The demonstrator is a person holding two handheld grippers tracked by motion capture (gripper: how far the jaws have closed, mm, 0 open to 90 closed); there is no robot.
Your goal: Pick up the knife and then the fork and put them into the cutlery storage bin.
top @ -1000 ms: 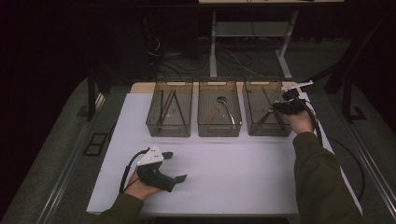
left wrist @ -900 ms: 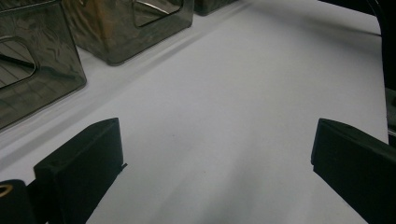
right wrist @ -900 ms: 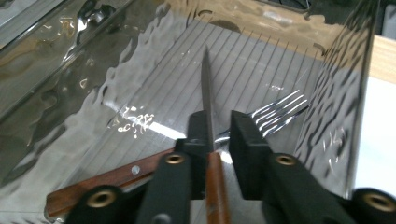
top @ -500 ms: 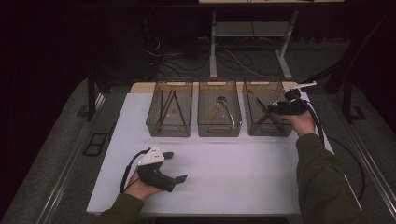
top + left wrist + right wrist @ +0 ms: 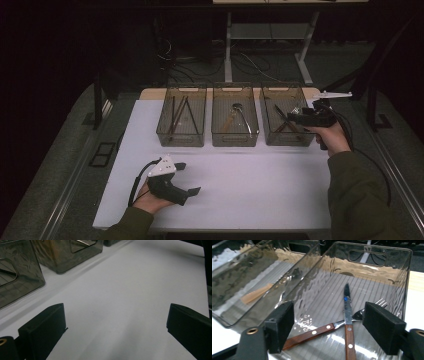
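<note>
The right gripper [image 5: 329, 326] has just been opening, nothing grasped; the knife [image 5: 347, 322] and fork [image 5: 329, 327] lie below its fingers in the bin [image 5: 387, 272]. The placing step seems finished; next, I think, it must withdraw. The left gripper [image 5: 115, 332] rests released.

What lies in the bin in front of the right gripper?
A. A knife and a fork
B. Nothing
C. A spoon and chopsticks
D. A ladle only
A: the right gripper view shows a knife crossing a fork, both wooden-handled, on the floor of the bin beyond the open right gripper.
</note>
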